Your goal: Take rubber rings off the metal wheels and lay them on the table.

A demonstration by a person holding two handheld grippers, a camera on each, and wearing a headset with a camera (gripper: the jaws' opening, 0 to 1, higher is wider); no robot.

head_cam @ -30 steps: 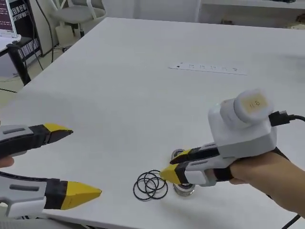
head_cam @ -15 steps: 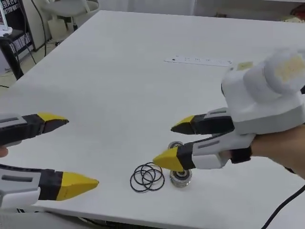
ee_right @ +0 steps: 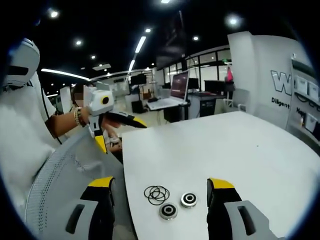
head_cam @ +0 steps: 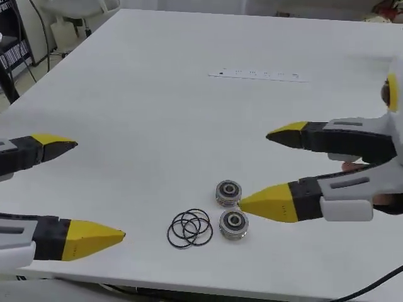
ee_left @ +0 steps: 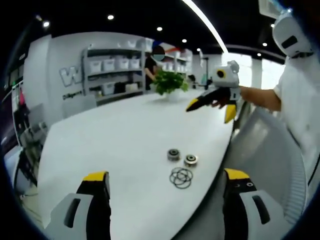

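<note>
Rings [head_cam: 189, 228] lie loose on the worktop [head_cam: 157, 113], at 9 o'clock of the two wheels [head_cam: 233, 223]. Left gripper [head_cam: 99, 190] and right gripper [head_cam: 253, 168] hover apart, jaws spread, holding nothing. We judge the stripping near done; next, check each wheel for a ring.

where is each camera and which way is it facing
Head view: in the headset, looking down at the table, left gripper and right gripper, both open.
Left gripper view: on the left gripper, looking along its jaws across the table at the right gripper and the person's right arm.
Right gripper view: on the right gripper, facing back at the left gripper and left arm.
All share the rings and two wheels.
</note>
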